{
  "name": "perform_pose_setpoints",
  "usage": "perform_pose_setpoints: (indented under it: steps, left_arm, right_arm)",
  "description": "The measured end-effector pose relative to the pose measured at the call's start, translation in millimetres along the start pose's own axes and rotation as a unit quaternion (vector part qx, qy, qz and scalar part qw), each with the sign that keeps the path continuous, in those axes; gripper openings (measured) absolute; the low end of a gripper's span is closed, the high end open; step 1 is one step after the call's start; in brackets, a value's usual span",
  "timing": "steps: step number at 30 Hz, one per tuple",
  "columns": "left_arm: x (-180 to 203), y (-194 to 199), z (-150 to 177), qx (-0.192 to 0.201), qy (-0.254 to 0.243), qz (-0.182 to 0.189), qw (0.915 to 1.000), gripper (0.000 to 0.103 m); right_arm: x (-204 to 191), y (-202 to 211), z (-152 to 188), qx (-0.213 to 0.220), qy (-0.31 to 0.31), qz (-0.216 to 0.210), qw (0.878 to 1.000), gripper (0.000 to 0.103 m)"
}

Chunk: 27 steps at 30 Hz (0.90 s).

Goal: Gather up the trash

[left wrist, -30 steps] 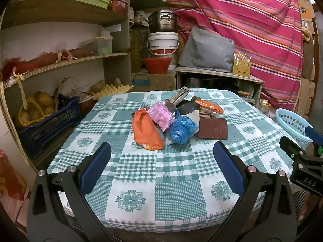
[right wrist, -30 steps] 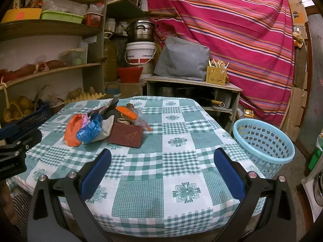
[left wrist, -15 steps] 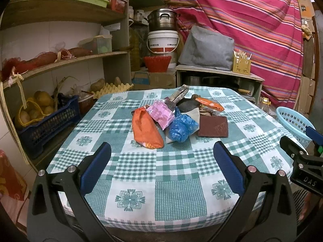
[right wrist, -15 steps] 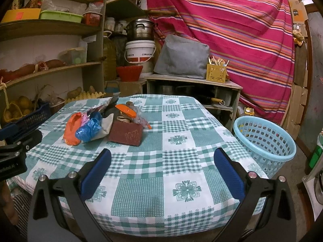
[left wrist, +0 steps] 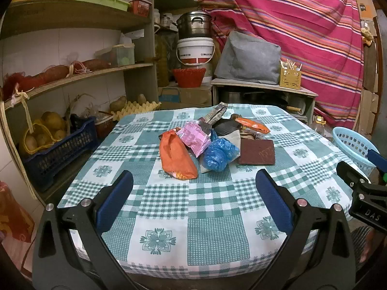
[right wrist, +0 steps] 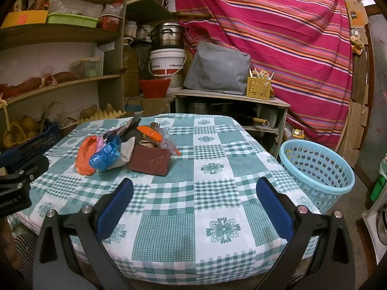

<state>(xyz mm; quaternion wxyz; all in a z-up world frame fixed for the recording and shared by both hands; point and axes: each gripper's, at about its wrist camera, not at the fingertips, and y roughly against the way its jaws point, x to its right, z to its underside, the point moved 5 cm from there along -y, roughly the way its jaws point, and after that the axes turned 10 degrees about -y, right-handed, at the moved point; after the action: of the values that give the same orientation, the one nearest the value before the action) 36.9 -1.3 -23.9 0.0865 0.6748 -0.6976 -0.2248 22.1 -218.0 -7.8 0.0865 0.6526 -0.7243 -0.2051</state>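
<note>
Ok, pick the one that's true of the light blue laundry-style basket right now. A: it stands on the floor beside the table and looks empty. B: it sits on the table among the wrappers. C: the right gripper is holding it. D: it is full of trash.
A: the light blue basket stands on the floor beside the table, nothing visible inside, while the trash pile remains on the cloth.

Trash pile (left wrist: 215, 142) beyond spread fingers (left wrist: 273, 200)

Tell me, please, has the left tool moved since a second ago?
Yes, slightly: the left tool drifted left, since the blue basket sits nearer the frame's right edge.
</note>
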Motion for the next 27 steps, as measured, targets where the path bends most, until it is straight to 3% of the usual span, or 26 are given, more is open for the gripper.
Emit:
perform_pose_setpoints:
  steps: [16, 27]
  left_arm:
    - [-1, -10, 3, -0.015, -0.006, -0.003, 0.9999, 0.098]
    - [-16, -45, 4, -0.053, 0.002, -0.013, 0.9985, 0.098]
  right_arm:
    - [-1, -10, 3, -0.007, 0.002, 0.003, 1.0, 0.099]
    - [9, -34, -4, -0.013, 0.008, 0.029, 0.999, 0.099]
